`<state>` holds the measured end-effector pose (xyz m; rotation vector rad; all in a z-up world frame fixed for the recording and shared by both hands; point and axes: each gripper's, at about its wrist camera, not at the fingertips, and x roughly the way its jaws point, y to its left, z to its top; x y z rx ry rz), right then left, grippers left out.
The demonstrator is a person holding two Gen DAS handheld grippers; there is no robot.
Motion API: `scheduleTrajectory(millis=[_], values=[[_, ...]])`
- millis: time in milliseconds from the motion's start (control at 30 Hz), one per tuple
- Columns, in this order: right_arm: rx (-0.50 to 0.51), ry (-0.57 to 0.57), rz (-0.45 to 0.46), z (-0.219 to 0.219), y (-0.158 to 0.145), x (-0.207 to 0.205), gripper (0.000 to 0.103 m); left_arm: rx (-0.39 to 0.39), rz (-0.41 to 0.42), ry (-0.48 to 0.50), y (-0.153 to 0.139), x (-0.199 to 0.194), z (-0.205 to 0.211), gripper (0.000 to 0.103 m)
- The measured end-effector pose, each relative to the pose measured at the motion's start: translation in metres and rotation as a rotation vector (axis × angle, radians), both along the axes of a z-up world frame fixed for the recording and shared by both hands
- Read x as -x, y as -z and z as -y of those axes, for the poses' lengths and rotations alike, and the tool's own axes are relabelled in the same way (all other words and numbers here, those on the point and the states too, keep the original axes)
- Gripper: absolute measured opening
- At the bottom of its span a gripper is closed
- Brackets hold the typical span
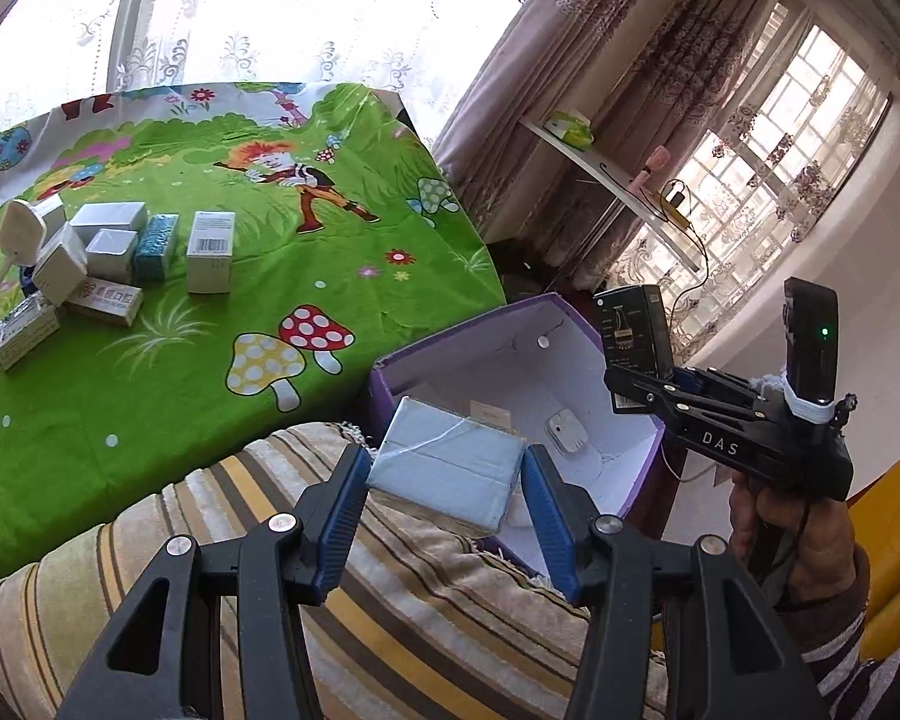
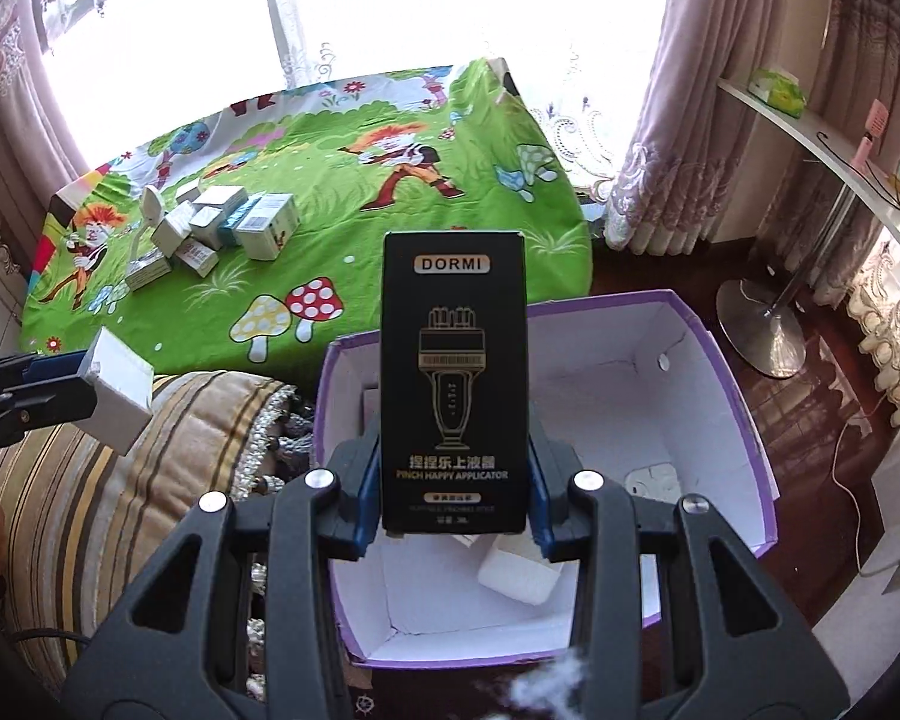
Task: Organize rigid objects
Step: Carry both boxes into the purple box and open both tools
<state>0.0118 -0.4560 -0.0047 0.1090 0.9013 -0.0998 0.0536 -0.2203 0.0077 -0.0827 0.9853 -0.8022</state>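
Lace curtains and bright windows back a bed (image 2: 306,192) under a green cartoon sheet; on it we see a cluster of small boxes (image 1: 108,258) at the left, well apart from us; nearer, a striped cushion (image 1: 426,594) lies beside an open purple bin (image 2: 720,372) with a white interior, a few small items on its floor; our left gripper (image 1: 447,480) clamps a pale grey box (image 1: 450,474) between its blue pads, over the cushion at the bin's edge; our right gripper (image 2: 456,498) grips a black DORMI carton (image 2: 455,384) upright above the bin, jaws closed on its sides.
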Motion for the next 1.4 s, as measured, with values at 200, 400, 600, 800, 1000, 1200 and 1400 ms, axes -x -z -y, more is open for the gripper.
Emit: scheduleTrajectory(millis=[200,400,600,800,1000,1200,1400], values=[[0.003,0.107,0.002,0.04,-0.002,0.015,0.043,-0.019,-0.004,0.094,0.004,0.015,0.042,0.053],[0.011,0.167,0.002,0.063,-0.003,0.027,0.043,-0.033,-0.012,0.172,0.009,0.025,0.073,0.053],[0.016,0.19,-0.003,0.069,0.0,0.028,0.043,-0.039,-0.009,0.218,0.011,0.03,0.089,0.053],[0.064,0.224,-0.005,0.068,-0.001,0.026,0.073,-0.037,-0.024,0.224,0.012,0.03,0.095,0.071],[0.076,0.22,0.001,0.066,-0.004,0.026,0.075,-0.03,-0.021,0.205,0.009,0.027,0.089,0.071],[0.062,0.186,0.006,0.055,-0.006,0.022,0.076,-0.04,0.007,0.137,0.004,0.019,0.071,0.071],[0.06,0.147,0.0,0.035,-0.006,0.01,0.077,-0.033,0.016,0.037,-0.002,-0.002,0.034,0.071]])
